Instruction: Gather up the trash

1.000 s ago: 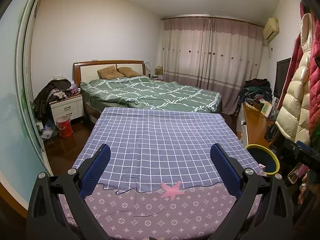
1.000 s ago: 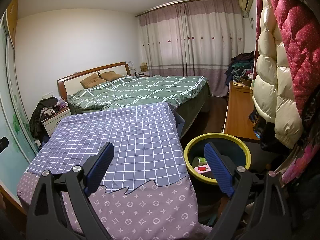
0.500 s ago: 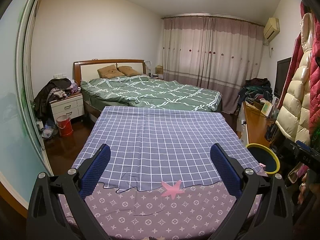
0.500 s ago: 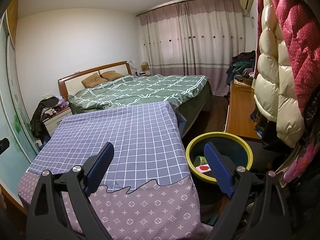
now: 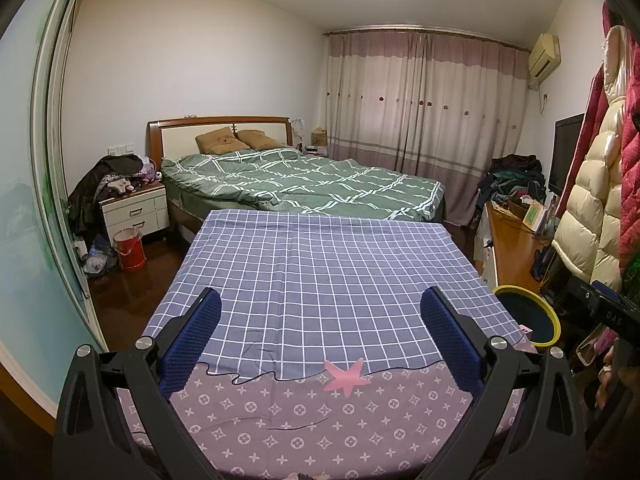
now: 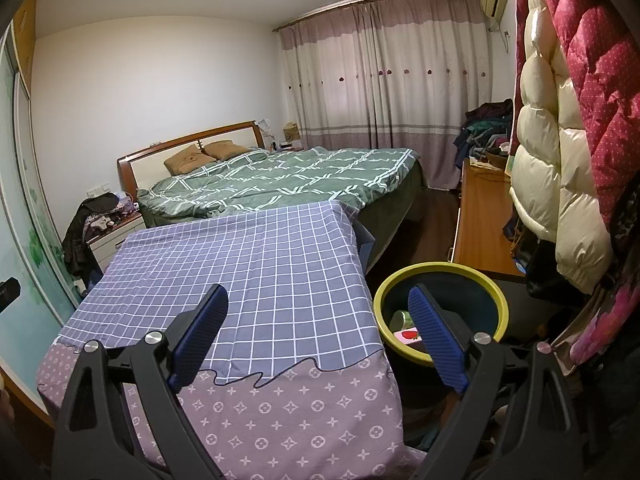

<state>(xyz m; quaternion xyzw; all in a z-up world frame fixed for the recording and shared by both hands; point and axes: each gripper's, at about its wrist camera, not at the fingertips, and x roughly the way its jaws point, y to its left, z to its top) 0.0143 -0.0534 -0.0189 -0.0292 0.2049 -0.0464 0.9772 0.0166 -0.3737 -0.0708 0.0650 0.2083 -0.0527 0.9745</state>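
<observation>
Comparing this moment with the views from a second ago, we find almost nothing changed: our left tongs [image 5: 320,340] and right tongs [image 6: 318,336] hang in nearly the same places, both spread wide with nothing between their blue pads, only edged a touch forward over the table [image 5: 320,264]. We read that as a pause after a drop, with no new piece of trash taken up. The trash bin [image 6: 440,312], yellow-rimmed and dark inside, stands upright on the floor with its mouth facing up, just beyond and partly behind the right finger of our right tongs, and low off to the far right of our left tongs. Inside it lie a pink wrapper [image 6: 408,335] with a red mark and something green [image 6: 401,319], perhaps a cup, though the finger hides too much to be sure; the wrapper seems to lie flat, its long side running across our right tongs' line of sight. Ahead of both tongs the checked cloth shows only a pink star [image 5: 346,375], which looks printed on, so we judge the table is done.
</observation>
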